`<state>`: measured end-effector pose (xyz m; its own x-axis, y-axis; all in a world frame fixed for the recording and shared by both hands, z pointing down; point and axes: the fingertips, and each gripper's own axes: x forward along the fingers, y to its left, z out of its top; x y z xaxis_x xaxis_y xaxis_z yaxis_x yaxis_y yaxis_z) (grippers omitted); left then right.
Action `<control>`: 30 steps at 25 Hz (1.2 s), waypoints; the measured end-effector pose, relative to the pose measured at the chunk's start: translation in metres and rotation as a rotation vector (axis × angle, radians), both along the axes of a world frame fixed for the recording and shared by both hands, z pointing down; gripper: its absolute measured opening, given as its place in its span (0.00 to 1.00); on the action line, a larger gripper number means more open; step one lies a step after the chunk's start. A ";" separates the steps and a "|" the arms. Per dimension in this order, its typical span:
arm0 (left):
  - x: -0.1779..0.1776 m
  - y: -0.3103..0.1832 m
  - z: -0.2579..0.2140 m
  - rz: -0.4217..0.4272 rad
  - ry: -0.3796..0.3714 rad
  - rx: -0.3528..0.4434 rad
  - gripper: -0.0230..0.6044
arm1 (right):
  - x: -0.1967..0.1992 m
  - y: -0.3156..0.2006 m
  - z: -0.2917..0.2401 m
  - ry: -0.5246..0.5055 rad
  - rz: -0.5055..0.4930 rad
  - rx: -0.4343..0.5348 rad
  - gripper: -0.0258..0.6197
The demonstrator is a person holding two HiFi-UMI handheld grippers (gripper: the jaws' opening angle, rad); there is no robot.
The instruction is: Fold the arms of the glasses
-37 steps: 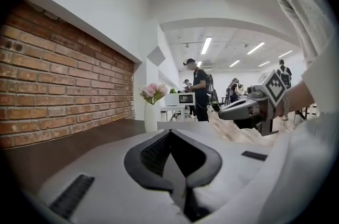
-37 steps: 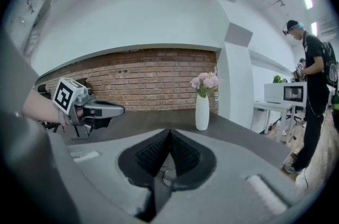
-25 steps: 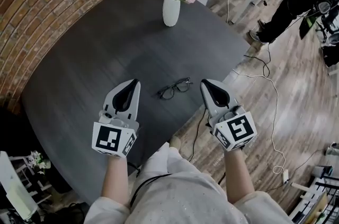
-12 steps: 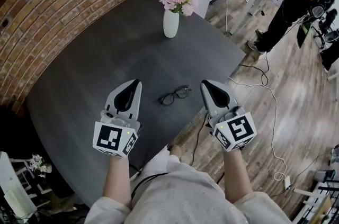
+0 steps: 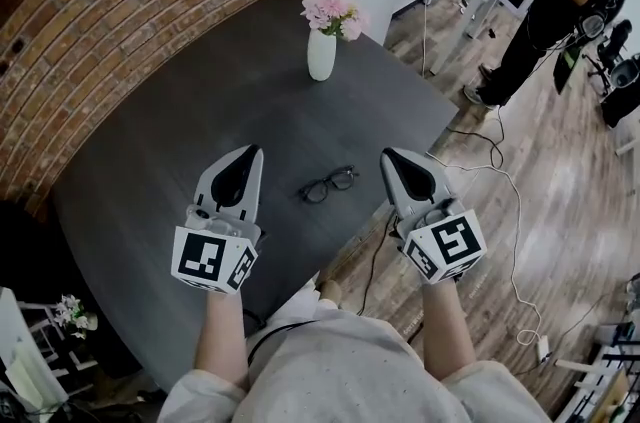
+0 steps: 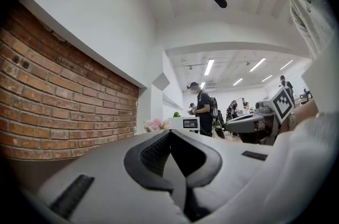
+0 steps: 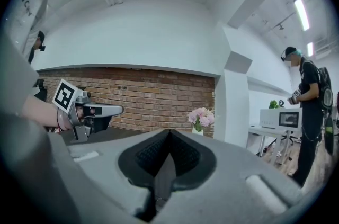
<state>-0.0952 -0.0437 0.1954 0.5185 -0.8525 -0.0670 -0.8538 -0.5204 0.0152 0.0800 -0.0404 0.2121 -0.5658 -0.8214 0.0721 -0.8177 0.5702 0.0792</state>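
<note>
Your main risk from here is pushing the thin black-framed glasses (image 5: pixel 328 184) across the smooth dark grey desk (image 5: pixel 200 101) instead of catching an arm. Both tools are pressed together on nothing, so they must spread before you go in. The glasses lie flat on the desk between your left hand-held gripper (image 5: pixel 251 153) and your right hand-held gripper (image 5: pixel 391 154). They sit just ahead of the tips, and neither tip touches them.
</note>
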 end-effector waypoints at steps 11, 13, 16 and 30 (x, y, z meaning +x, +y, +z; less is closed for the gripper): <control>-0.013 0.004 -0.010 -0.028 0.024 0.010 0.03 | -0.002 0.000 -0.012 0.005 0.007 0.024 0.04; -0.014 0.005 -0.010 -0.029 0.028 0.008 0.03 | -0.003 0.000 -0.012 0.014 0.006 0.030 0.04; -0.016 0.004 -0.010 -0.029 0.029 0.004 0.03 | -0.005 -0.001 -0.012 0.012 0.008 0.031 0.04; -0.015 -0.002 0.004 -0.026 0.015 -0.027 0.03 | -0.005 -0.005 0.008 0.020 0.007 0.005 0.04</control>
